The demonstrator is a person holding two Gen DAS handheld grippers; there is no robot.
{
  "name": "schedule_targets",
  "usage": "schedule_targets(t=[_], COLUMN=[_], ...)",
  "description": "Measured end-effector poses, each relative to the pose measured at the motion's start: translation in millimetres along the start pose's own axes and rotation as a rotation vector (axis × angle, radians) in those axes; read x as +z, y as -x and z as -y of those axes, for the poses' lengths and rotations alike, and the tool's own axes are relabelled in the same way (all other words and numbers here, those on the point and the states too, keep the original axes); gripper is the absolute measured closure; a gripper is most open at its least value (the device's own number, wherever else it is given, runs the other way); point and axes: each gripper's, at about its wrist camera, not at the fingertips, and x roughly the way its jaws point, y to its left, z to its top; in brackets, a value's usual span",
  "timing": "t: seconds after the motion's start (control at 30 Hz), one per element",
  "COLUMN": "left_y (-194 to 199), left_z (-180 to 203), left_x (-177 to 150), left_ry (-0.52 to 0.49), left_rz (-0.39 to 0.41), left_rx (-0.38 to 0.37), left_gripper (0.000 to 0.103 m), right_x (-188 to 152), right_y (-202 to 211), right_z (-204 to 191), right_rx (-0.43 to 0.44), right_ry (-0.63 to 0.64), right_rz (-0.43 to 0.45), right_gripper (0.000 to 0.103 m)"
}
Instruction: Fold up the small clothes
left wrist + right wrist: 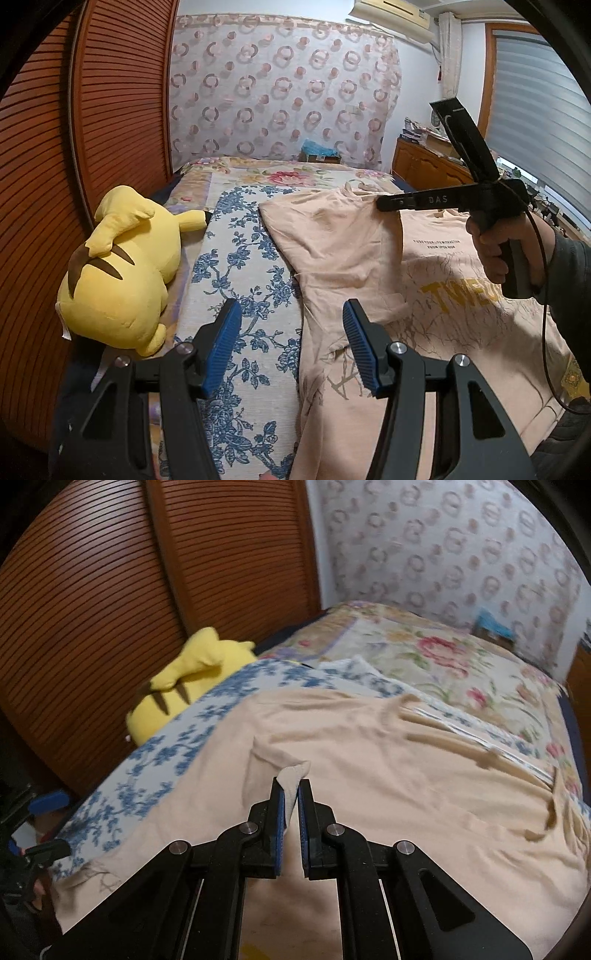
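Peach T-shirt [351, 236] spread on the bed [236, 229], printed side up at right, left part already turned over to show plain fabric. Pinched by a small fold of that fabric in the right gripper [292, 794], jaws clamped tight on cloth. Left gripper [291, 347] hanging over the near left edge, jaws half apart, nothing between them. Judged early: one side fold under way, remaining folds and final squaring not yet done. Yellow plush toy [118, 273] lying far left beside the louvred wardrobe doors [92, 110]

Peach cotton T-shirt [343, 236] (yellow lettering); yellow plush toy [118, 273], brown stripes; blue-floral white cloth [236, 236]; pink-floral bedspread [280, 173]; blue-padded gripper fingers [221, 350].
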Motion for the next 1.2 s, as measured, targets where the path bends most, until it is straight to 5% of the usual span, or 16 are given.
schedule_targets(t=[0.23,0.33,0.57,1.2], left_y=[-1,-3,-6,-29], left_z=[4,6,19,55], left_x=[0,0,1,1], left_ry=[-0.007,-0.007,-0.027,-0.081], left_rz=[-0.005,-0.008,-0.018,-0.090], left_rx=[-0.001,-0.004,-0.024,-0.067], left_gripper=[0.047,0.047,0.047,0.047], right_x=[-11,-14,-34,-162], right_y=[5,10,35,123], right_z=[15,14,19,112], right_rx=[-0.070,-0.089,-0.075,-0.267], right_ry=[-0.035,-0.029,-0.003,-0.089], right_rz=[-0.015,-0.013,-0.006,-0.100], right_gripper=[0.097,0.077,0.060,0.059])
